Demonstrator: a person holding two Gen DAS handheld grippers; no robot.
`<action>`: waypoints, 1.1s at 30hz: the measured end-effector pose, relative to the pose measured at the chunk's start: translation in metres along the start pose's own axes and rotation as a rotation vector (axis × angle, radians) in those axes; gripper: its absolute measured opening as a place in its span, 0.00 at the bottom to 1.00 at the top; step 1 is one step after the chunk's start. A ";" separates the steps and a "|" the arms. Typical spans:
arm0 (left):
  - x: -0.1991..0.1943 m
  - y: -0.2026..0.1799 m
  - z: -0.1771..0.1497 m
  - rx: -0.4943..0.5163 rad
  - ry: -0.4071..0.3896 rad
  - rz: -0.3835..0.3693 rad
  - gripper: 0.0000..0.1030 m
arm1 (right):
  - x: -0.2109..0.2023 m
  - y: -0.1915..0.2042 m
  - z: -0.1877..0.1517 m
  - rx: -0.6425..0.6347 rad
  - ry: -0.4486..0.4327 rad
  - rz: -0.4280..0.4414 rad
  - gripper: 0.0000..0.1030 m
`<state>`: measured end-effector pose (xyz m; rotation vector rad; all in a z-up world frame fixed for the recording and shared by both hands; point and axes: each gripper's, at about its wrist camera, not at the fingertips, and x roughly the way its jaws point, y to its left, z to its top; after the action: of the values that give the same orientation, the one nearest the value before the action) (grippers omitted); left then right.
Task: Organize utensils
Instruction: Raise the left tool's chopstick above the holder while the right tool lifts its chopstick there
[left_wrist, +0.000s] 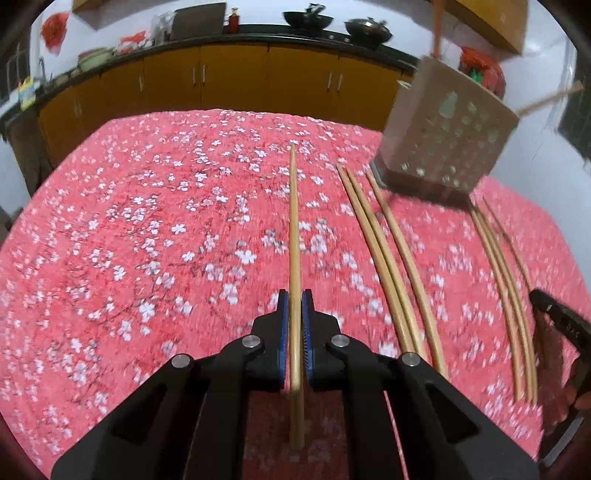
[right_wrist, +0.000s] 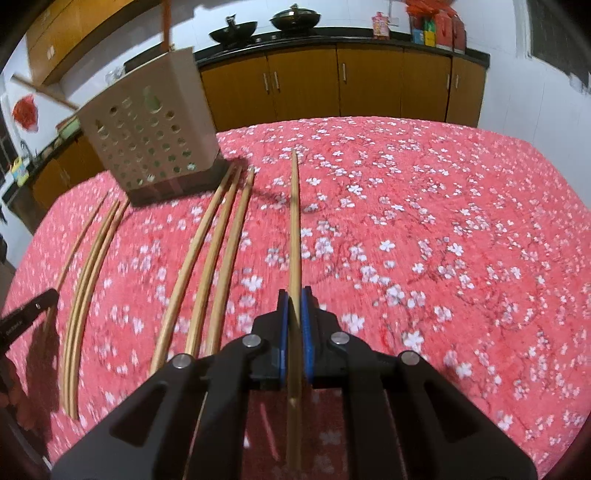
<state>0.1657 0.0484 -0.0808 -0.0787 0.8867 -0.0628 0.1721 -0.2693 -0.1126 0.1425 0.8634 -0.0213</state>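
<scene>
Two slim wooden chopsticks (left_wrist: 294, 221) — blue-padded fingers (left_wrist: 282, 325)

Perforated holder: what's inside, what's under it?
The holder has chopsticks poking out the top; how many, its walls hide. It stands on a dark base on the floral tablecloth.
</scene>
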 end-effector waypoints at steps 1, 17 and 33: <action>-0.002 -0.001 -0.003 0.007 0.001 -0.001 0.08 | -0.002 0.000 -0.003 -0.005 0.001 0.001 0.09; -0.033 0.004 0.006 0.000 -0.052 -0.011 0.07 | -0.051 -0.013 0.012 0.038 -0.120 0.041 0.08; -0.112 0.011 0.066 -0.072 -0.305 -0.064 0.07 | -0.126 -0.016 0.057 0.043 -0.373 0.058 0.08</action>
<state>0.1466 0.0722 0.0459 -0.1791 0.5818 -0.0766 0.1318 -0.2979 0.0176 0.1967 0.4864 -0.0118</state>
